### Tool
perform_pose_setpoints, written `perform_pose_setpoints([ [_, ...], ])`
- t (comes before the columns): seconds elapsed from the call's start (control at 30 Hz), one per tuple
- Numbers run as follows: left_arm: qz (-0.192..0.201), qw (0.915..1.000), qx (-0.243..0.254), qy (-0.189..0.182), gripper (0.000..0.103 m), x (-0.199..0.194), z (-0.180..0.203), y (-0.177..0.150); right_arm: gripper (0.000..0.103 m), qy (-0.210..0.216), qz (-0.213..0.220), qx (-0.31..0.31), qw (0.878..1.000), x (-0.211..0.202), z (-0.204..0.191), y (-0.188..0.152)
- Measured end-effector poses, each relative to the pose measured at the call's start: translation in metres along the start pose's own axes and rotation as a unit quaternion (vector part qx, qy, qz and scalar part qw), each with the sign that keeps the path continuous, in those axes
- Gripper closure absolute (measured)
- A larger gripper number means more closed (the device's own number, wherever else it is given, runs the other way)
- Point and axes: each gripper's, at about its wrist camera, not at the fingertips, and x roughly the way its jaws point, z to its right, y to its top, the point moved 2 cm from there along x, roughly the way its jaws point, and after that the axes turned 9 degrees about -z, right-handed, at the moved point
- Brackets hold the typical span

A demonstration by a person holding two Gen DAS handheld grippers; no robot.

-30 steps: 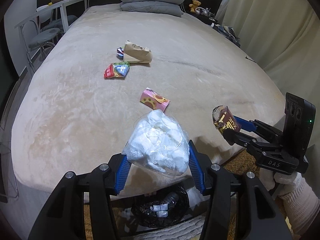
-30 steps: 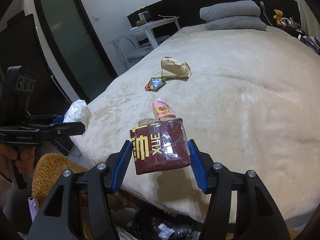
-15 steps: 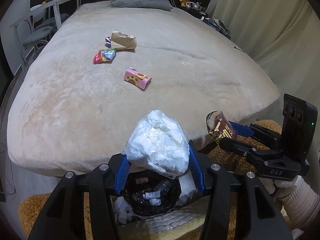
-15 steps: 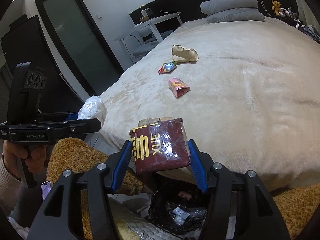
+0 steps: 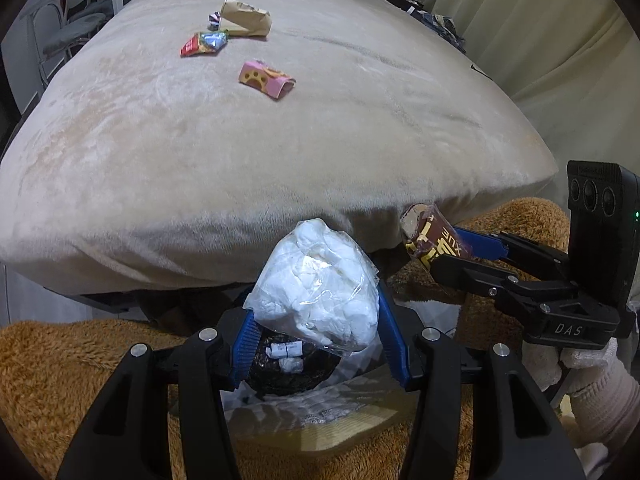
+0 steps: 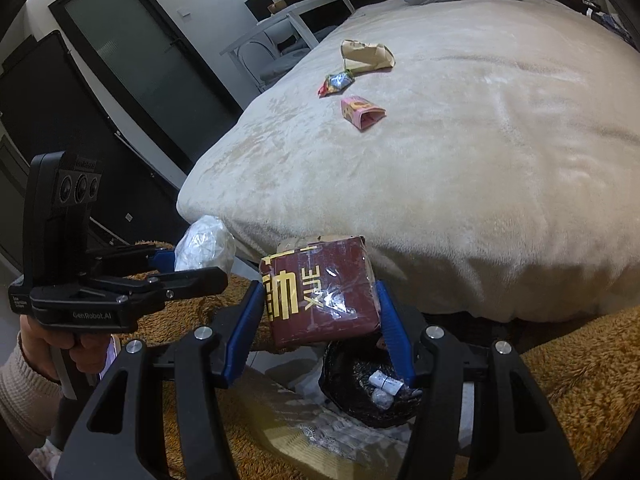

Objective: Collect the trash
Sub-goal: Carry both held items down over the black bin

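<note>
My left gripper (image 5: 316, 336) is shut on a clear plastic bag of white crumpled tissue (image 5: 320, 288) and holds it above a black-lined trash bin (image 5: 288, 372) on the floor by the bed's foot. My right gripper (image 6: 320, 316) is shut on a dark red carton with yellow lettering (image 6: 320, 288), just above and left of the same bin (image 6: 372, 384). Each gripper shows in the other's view, the right (image 5: 452, 256) and the left (image 6: 200, 264). On the bed lie a pink wrapper (image 5: 266, 79), a red-blue wrapper (image 5: 204, 42) and a brown paper bag (image 5: 246, 18).
The beige bed (image 5: 320, 140) fills the middle. A brown shaggy rug (image 5: 60, 380) covers the floor around the bin. A white desk and chair (image 5: 72, 16) stand at the left, curtains (image 5: 560, 32) at the right. A dark glass door (image 6: 140, 60) is at the left.
Both grippers have drawn back from the bed and dropped lower, carrying their loads over the trash bin. The bin now shows closer under both grippers.
</note>
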Motion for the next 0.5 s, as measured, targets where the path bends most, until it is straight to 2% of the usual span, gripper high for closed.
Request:
perform_pose_setpoints([
  [0.5, -0.089, 0.9956, -0.025, -0.011, 0.051, 0.045, -0.011, -0.019, 0.046, 0.006, -0.090, 0.064, 0.994, 0.040, 0.022, -0.017],
])
